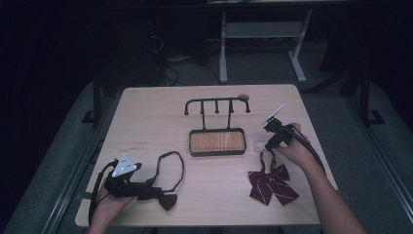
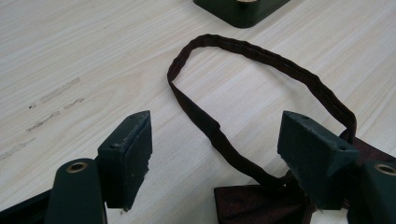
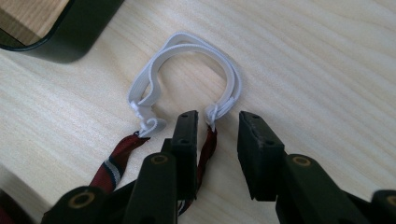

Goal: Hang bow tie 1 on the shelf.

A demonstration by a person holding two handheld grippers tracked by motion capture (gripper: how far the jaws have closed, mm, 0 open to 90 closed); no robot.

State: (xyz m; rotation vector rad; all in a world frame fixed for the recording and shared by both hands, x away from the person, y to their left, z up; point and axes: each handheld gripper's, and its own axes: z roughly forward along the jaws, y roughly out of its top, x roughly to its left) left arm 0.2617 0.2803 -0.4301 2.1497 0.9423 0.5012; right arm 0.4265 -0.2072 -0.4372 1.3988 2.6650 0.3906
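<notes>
Bench [image 1: 146, 112]: pale wood-grain top, a few faint scuffs near its left side; no writing readable on anything.

Stand [image 1: 217, 105]: black metal rack with a row of short pegs, upright behind a black-rimmed tray [image 1: 217, 142] with a wooden floor, at the bench's centre.

Dark bow tie [image 1: 163, 199]: near-left of the bench, its dark strap [image 2: 261, 56] lying in a loop toward the tray.

Left gripper [image 1: 146, 187]: held low at the bow tie, jaws wide apart, nothing between them; the strap's end and the bow lie just ahead of the jaws.

Striped bow tie [image 1: 271, 185]: dark red with pale stripes, near-right of the bench, its white elastic loop [image 3: 187, 46] lying flat just beside the tray's corner.

Right gripper [image 3: 218, 128]: jaws partly open, straddling one red band where it joins the elastic, not closed on it.
</notes>
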